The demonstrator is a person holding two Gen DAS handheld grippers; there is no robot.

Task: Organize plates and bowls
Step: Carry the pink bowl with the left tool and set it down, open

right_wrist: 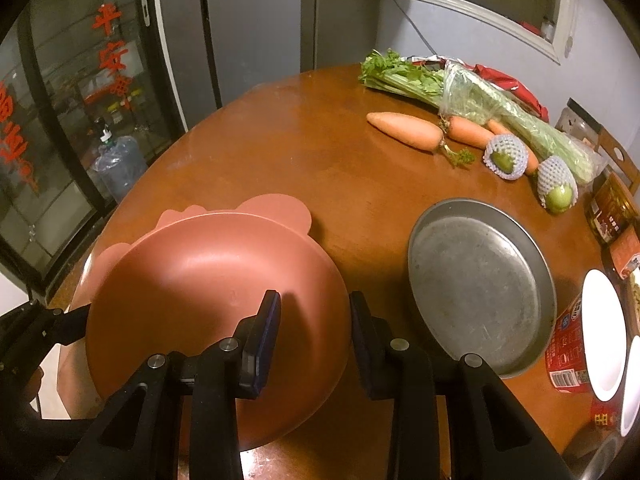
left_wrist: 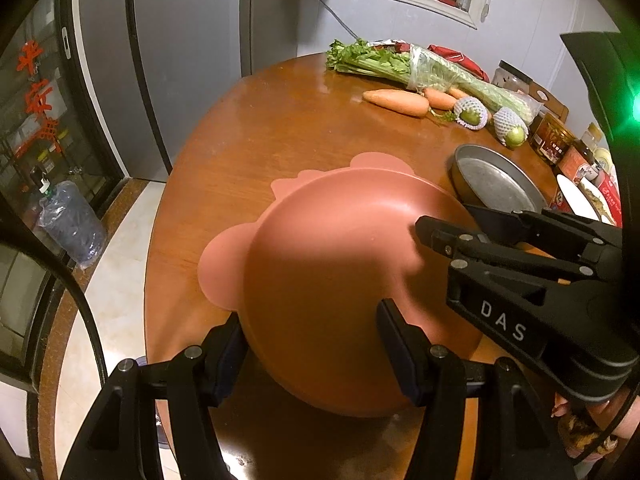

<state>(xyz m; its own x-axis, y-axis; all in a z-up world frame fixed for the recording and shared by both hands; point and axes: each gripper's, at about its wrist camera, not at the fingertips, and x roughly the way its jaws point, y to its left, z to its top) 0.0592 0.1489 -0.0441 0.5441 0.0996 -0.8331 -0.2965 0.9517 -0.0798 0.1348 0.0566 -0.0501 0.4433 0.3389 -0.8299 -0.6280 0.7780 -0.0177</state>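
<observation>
A pink bowl [left_wrist: 328, 264] [right_wrist: 200, 288] sits over a flat pink plate with rounded ear lobes [left_wrist: 220, 272] [right_wrist: 276, 208] near the front edge of the round wooden table [right_wrist: 300, 152]. My left gripper [left_wrist: 312, 352] straddles the bowl's near-left rim, one finger outside and one inside, shut on it. Its tip shows at the bowl's left edge in the right wrist view [right_wrist: 82, 316]. My right gripper [right_wrist: 314, 320] [left_wrist: 448, 220] straddles the right rim the same way and is shut on it. A round metal plate [right_wrist: 480, 288] [left_wrist: 496, 184] lies just right of the bowl.
Carrots [right_wrist: 404, 130], bagged celery [right_wrist: 460, 92] and net-wrapped green fruit [right_wrist: 556, 188] lie at the back right. White plates [right_wrist: 604, 332], a red instant-noodle cup [right_wrist: 568, 356] and jars [right_wrist: 608, 208] crowd the right edge. A water jug [right_wrist: 120, 164] stands on the floor, left.
</observation>
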